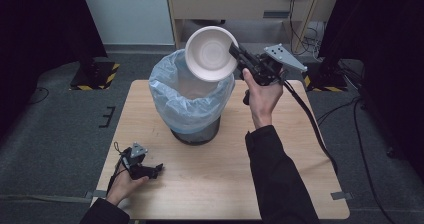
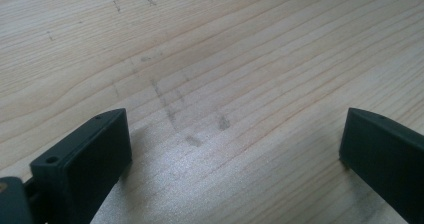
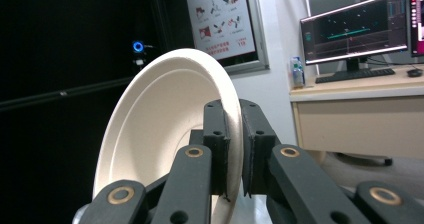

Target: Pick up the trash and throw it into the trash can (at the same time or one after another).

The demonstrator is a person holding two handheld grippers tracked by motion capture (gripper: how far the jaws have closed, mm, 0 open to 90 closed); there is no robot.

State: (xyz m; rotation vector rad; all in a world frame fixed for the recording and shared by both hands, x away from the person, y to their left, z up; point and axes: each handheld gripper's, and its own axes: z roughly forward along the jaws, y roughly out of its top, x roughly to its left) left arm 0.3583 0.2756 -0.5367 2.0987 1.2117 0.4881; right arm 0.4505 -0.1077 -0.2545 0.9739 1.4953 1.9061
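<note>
Above lined bin point(image 1: 192, 101): R hand-held gripper point(image 1: 235, 51) pinches round white bowl point(image 1: 210, 54) rim; L hand-held gripper point(image 1: 159, 168) wide, wood-grain table point(image 1: 280, 184).

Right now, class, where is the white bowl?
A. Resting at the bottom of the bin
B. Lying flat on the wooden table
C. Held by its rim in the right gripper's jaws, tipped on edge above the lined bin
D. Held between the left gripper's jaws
C: the right gripper is shut on the rim of the bowl, which hangs tipped above the bin.
</note>
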